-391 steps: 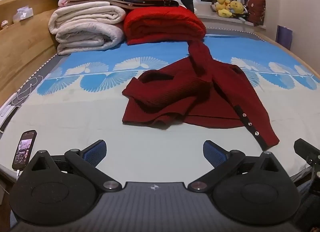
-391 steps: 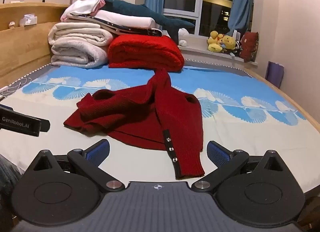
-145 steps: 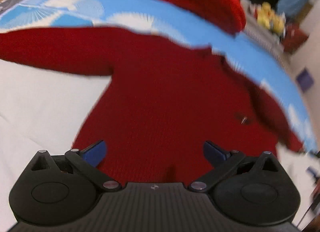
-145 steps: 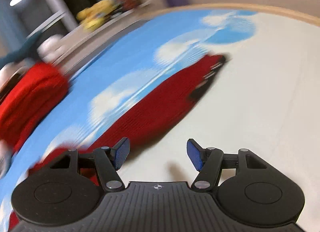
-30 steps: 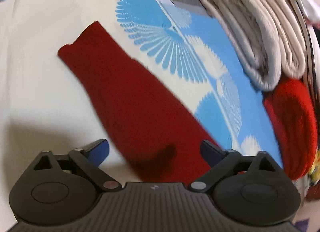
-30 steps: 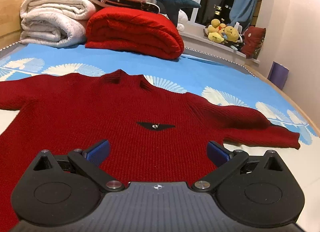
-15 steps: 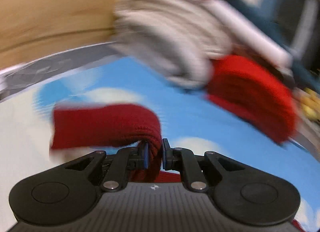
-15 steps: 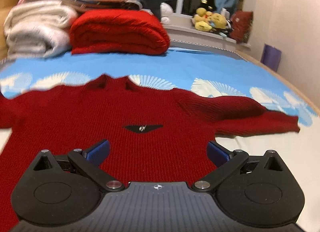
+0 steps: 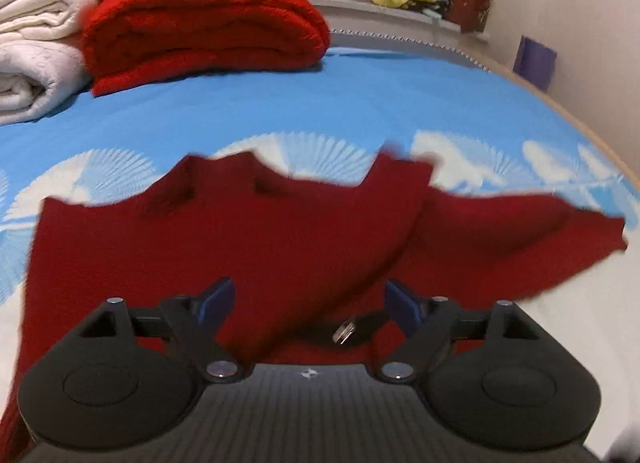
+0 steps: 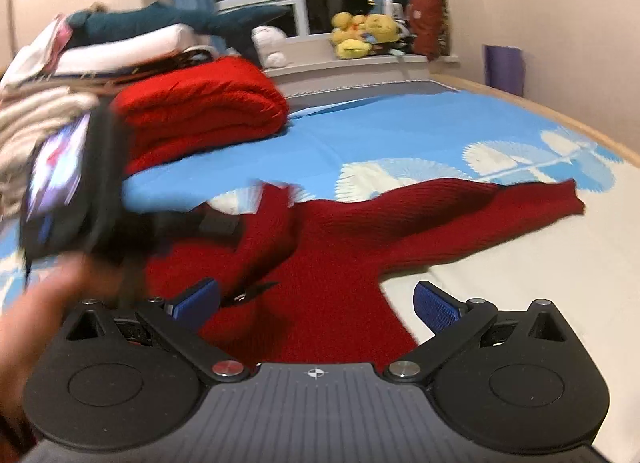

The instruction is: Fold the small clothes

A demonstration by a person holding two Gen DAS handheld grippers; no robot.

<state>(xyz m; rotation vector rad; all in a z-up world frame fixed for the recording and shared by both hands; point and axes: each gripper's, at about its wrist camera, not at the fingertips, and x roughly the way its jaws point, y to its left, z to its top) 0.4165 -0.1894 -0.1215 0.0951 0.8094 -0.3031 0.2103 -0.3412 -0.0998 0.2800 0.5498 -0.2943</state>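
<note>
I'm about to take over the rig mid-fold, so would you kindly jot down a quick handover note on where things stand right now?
Left claw: jaws have just been opening after dropping the sleeve; open, pads clear of the knit.
Right claw: open, empty, hovering over the sweater's lower body.
Dark red sweater: spread flat on the bed sheet, neck toward the folded red blanket.
Done: left sleeve folded across the chest.
Left: right sleeve lies stretched out toward the bed's edge; fold it in, then fold the body.
</note>
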